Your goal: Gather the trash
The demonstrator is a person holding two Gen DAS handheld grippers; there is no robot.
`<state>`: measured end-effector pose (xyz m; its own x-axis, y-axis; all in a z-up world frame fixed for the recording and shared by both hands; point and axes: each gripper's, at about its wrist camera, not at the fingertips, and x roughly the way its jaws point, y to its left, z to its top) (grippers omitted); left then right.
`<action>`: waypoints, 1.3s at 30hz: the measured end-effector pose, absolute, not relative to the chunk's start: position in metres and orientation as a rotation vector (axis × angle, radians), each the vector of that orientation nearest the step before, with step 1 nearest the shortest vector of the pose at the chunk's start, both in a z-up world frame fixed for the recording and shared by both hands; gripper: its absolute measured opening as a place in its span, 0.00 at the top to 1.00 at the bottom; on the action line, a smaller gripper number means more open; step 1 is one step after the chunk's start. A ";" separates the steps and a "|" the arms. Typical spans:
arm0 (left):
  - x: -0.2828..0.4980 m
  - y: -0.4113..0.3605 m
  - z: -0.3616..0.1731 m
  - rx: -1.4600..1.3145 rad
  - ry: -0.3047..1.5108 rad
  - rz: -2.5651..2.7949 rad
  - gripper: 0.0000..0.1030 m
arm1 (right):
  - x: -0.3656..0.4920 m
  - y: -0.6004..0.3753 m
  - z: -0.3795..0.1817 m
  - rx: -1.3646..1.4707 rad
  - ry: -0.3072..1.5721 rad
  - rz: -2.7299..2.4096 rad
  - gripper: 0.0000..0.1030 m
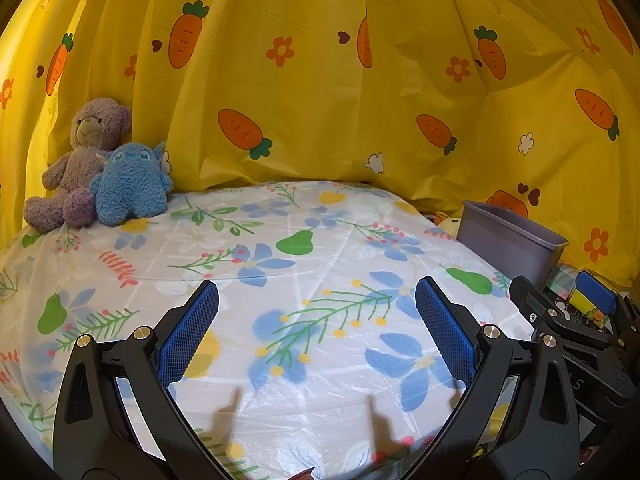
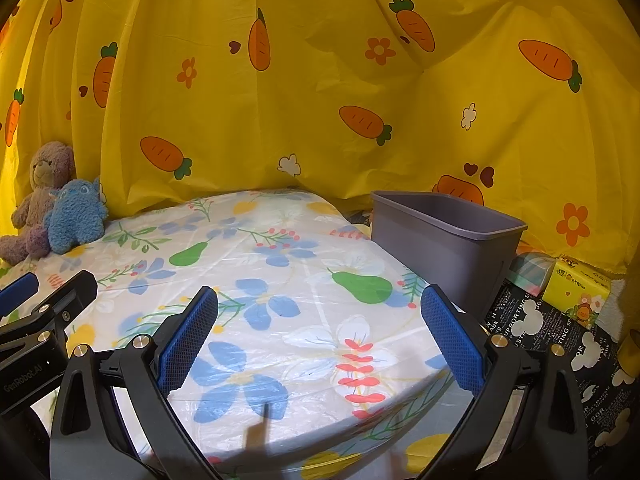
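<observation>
At the far left, ahead of both grippers, a purple teddy bear (image 1: 82,160) sits against the yellow carrot-print curtain (image 1: 320,80), and a blue plush toy (image 1: 130,184) leans against its right side, touching it; both rest on the far left edge of the round table with the floral cover (image 1: 304,240). The left gripper (image 1: 316,328) hovers over the table cover with its blue-padded fingers (image 1: 188,336) spread wide apart and nothing between them; their shadows fall on the cover just below. The right gripper (image 2: 320,332) is positioned just to the right of the left gripper, over the right edge of the table, and its blue-padded fingers (image 2: 452,344) are likewise spread wide apart and hold nothing. Ahead of the right gripper and to its right stands the grey trash bin (image 2: 444,236), upright, open at the top, beside the table edge and in front of the curtain; its inside cannot be seen. Right of the bin, on a black printed sheet with white mouse-head shapes (image 2: 532,324), lie a pastel plaid pack (image 2: 532,272) and, just beside it, a yellow tissue pack (image 2: 580,292). No loose trash item can be identified on the table cover in either view.
</observation>
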<state>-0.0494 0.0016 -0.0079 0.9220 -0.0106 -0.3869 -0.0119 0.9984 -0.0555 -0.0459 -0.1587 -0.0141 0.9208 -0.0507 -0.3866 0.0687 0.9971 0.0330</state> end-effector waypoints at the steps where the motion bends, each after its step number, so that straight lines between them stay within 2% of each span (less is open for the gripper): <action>1: -0.050 0.001 -0.008 -0.056 0.398 0.001 0.06 | -0.046 -0.159 -0.014 0.047 0.395 -0.063 0.05; 39: -0.046 -0.006 -0.012 -0.049 0.407 -0.011 0.06 | -0.045 -0.164 -0.010 0.048 0.386 -0.073 0.05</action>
<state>-0.0462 -0.0058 -0.0121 0.9183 -0.0208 -0.3953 0.0012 0.9988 -0.0499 -0.0454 -0.1636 -0.0100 0.9238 -0.0617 -0.3778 0.0798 0.9963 0.0325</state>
